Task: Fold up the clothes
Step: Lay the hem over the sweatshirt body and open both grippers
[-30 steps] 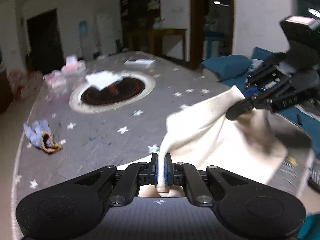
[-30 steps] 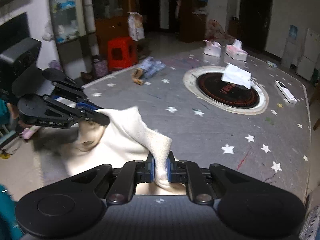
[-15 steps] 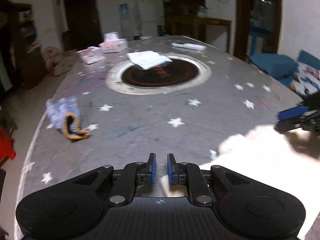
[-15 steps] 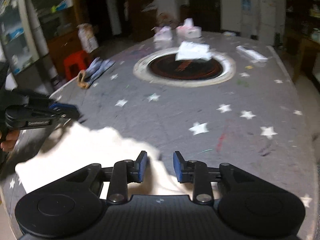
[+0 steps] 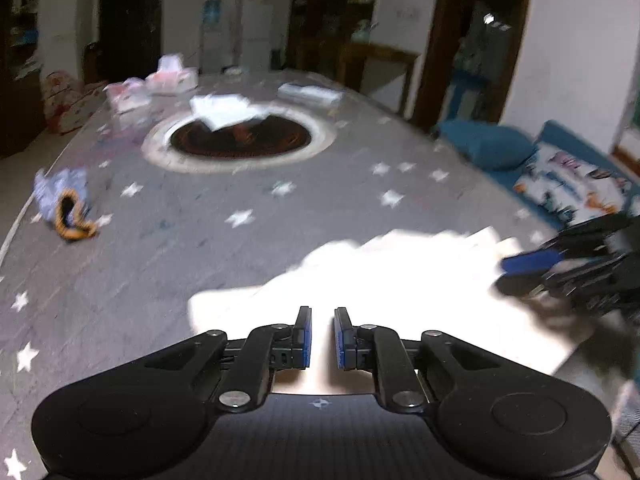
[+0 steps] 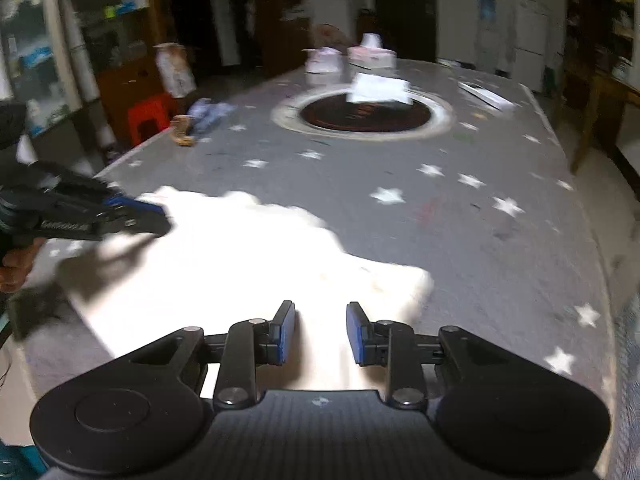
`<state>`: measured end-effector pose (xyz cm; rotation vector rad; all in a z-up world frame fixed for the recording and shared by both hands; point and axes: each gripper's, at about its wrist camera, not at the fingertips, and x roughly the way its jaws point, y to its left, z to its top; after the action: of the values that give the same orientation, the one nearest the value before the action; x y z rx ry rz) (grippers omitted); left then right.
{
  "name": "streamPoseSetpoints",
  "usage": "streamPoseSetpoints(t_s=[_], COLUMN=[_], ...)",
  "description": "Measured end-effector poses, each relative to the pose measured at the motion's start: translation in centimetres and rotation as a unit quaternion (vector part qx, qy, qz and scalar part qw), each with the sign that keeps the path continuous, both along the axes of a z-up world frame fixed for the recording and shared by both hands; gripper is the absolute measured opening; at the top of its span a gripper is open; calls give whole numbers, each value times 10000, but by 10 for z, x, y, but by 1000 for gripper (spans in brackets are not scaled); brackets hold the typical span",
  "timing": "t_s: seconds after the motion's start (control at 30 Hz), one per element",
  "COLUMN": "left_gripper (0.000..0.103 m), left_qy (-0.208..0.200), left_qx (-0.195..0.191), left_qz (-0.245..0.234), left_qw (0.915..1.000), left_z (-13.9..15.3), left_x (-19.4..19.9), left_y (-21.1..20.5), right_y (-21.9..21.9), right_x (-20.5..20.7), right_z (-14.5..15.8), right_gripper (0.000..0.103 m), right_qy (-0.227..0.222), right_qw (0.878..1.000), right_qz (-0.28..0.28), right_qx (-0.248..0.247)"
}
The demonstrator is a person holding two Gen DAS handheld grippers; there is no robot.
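Lying limp beside the dark ring (image 5: 240, 142): cream cloth (image 5: 380, 276), looking soft, light, draping. Hovering parted, pinching nothing: left gripper (image 5: 319, 338), right gripper (image 6: 320, 330). Likely gripping corners next.

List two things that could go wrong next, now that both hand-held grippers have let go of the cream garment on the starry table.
1. The cream garment lies near the table edge; a careless tug could slide it off.
2. The left hand-held gripper and right hand-held gripper, jaws open after just opening, hover over rumpled cloth; a regrasp may pinch several layers and spoil the fold.
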<state>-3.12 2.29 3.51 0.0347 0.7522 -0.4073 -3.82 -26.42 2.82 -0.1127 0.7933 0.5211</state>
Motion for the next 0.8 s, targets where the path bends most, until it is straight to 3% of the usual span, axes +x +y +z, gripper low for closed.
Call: streamPoseSetpoints(t_s=[0.3, 0.43, 0.6, 0.73, 0.8], left_gripper=[15, 15, 16, 16, 16], left_qy=[-105, -193, -291, -334, -292], left_qx=[218, 251, 337, 172, 35], left_qz=[577, 596, 683, 482, 307], left_qw=[9980, 9977, 9967, 9981, 9991], left_z=[-2, 2, 6, 12, 12], left_x=[8, 5, 5, -1, -1], left_y=[28, 27, 26, 18, 10], right_y=[-27, -19, -16, -6, 6], right_x=[20, 18, 23, 22, 23], right_z=[-2, -9, -5, 12, 13], right_gripper=[27, 13, 14, 14, 14], right_qy=[29, -90, -176, -498, -392], right_qw=[9977, 9979, 9958, 9960, 9984], right_qz=[-649, -637, -860, -729, -406], right_qx=[198, -58, -249, -103, 84])
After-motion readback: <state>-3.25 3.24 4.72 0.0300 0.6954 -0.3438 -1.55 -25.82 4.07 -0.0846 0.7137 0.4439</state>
